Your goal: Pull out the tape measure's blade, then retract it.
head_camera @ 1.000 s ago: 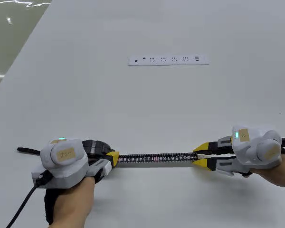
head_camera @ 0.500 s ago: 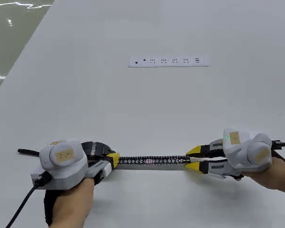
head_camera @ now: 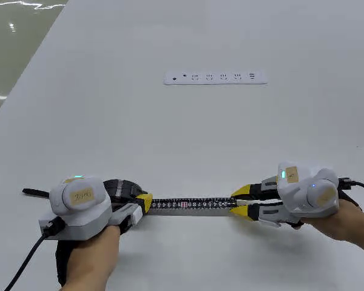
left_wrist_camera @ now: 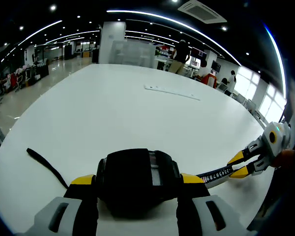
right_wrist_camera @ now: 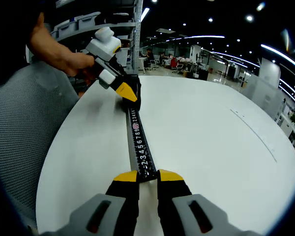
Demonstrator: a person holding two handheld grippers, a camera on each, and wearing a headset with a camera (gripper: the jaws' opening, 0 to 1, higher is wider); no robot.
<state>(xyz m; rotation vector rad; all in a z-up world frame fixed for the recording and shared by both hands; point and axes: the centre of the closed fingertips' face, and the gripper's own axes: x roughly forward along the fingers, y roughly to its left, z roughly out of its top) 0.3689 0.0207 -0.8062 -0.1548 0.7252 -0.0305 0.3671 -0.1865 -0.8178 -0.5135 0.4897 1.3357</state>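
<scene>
Spanning the gap between two grippers, a thin, stiff blade (head_camera: 191, 204), dark with pale numerals, stands drawn out of its case (head_camera: 122, 189); the pulling step looks done, with retraction left to do. Left gripper (left_wrist_camera: 137, 179) clenches the rounded black plastic case; right gripper (right_wrist_camera: 147, 177), right of the case, pinches the blade's free end. The case rests on a smooth white table (head_camera: 170, 133); a flat white power strip (head_camera: 215, 77) lies well beyond the case.

1 tape measure (head_camera: 125, 188), 1 pwr strip (head_camera: 215, 77), 2 claws: left claw (left_wrist_camera: 137, 181) & right claw (head_camera: 238, 202).
</scene>
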